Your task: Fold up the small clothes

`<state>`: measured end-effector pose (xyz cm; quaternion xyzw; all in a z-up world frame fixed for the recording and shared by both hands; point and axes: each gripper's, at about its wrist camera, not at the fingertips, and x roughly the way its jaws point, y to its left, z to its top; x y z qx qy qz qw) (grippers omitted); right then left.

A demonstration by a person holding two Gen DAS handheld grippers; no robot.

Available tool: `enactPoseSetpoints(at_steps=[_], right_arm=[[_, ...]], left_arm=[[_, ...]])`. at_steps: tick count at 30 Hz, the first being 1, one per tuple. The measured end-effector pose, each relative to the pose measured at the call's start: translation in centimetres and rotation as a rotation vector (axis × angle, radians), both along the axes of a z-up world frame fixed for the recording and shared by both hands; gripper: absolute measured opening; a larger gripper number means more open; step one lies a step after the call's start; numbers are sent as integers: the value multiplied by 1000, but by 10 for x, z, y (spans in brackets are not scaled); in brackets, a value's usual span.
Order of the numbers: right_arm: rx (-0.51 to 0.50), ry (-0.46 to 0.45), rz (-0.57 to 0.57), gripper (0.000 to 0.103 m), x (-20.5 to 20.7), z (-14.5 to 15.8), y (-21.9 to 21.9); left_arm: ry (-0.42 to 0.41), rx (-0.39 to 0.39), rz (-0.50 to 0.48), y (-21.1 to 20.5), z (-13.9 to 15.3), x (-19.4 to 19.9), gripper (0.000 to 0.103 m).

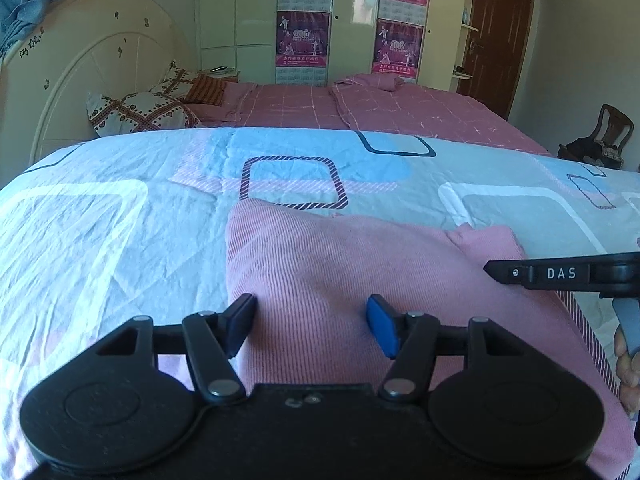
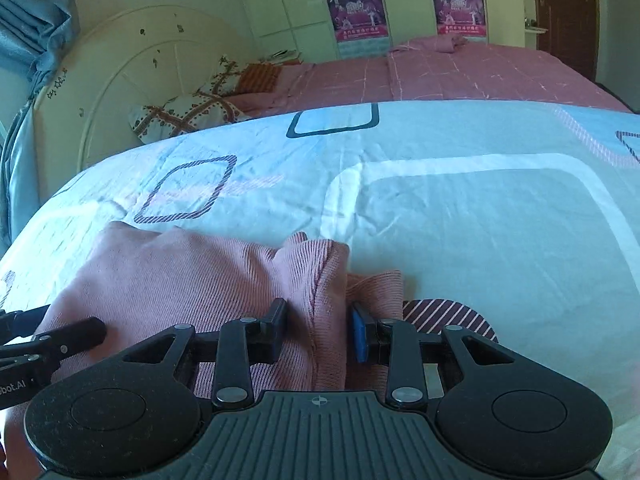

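Observation:
A pink ribbed garment (image 1: 360,264) lies partly folded on the patterned light-blue bedsheet (image 1: 120,208). My left gripper (image 1: 312,324) is open, its fingers straddling the garment's near left part just above the cloth. My right gripper (image 2: 320,328) is open over the garment's right edge (image 2: 320,276), where a folded sleeve or hem stands up between the fingers. The right gripper also shows at the right edge of the left wrist view (image 1: 560,274). The left gripper shows at the lower left of the right wrist view (image 2: 52,344).
A pink checked bedspread (image 1: 400,108) covers the bed behind. Patterned pillows (image 1: 140,114) lean by the cream headboard (image 1: 100,64) at the left. Wardrobe doors with posters (image 1: 304,20) stand at the back. A wooden chair (image 1: 608,128) is at the far right.

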<state>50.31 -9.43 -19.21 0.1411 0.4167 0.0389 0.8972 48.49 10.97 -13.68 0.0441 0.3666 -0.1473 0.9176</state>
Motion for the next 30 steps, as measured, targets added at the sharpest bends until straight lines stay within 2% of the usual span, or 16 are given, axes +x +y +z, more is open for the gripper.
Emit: enactPoseSetpoints(at_steps=[2,4,7,10,13,15,16,18,21,25,28,30], right_arm=[[2,-12,-6,32,-8,8,-1],[46,-36,-9,32,-24,21,-6],[90,-75,16,32,-52,40,-8],[137,-63,58,32,-80,49,-4],[135,-21,70,32,-105,43,-1],[105,13,77,31,-120,35,2],[75,24,85,21,-126,30,5],[-2,10,104,15,-138,21,11],[-65,-16,112,15,-145,18,17],[-17,5,58,15,-159,14,7],[-118,2,96,15,-157,24,26],[-128,-47,64,15,-159,33,30]], left_arm=[[-9,-11,-2,5,7,-10,58],[-18,-23,-14,10,14,-25,58],[-37,-4,-49,13,17,-52,58],[-37,11,-71,15,14,-78,58],[-49,44,-81,14,7,-97,58],[-21,36,-75,16,3,-103,59],[-11,37,-78,16,1,-107,59],[2,59,-92,15,-5,-112,59],[18,53,-78,16,-6,-117,59],[34,64,-76,17,-11,-121,59],[34,86,-65,12,-11,-122,60],[44,85,-51,11,-7,-121,63]])
